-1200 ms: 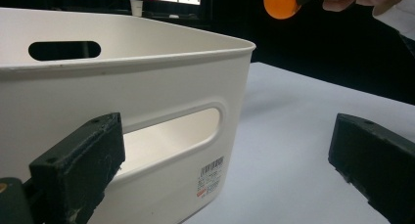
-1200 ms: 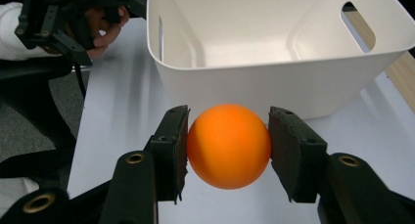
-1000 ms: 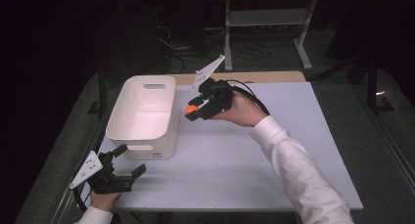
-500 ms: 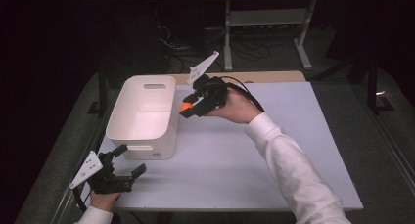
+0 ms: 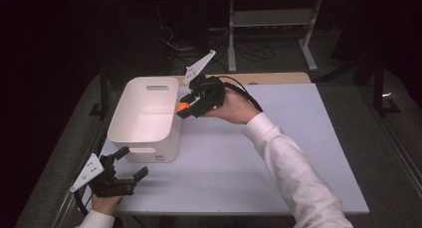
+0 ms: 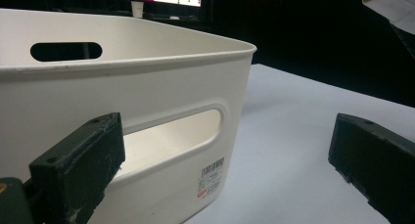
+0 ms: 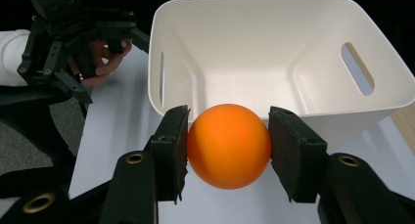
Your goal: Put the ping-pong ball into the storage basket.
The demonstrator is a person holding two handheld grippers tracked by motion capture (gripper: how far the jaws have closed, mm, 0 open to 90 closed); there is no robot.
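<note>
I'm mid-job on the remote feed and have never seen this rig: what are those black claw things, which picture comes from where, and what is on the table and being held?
There is no robot arm: a person holds a hand-held two-jaw gripper in each hand. The high view looks down on the table from above. The other two pictures come from cameras riding on each gripper, looking along its black jaws. On the table stands a white bin with handle slots, nothing showing inside it. The right gripper is shut on an orange ball at the bin's rim, pads pressing both sides. The left gripper rests near the bin's front corner, jaws open, holding nothing.
</note>
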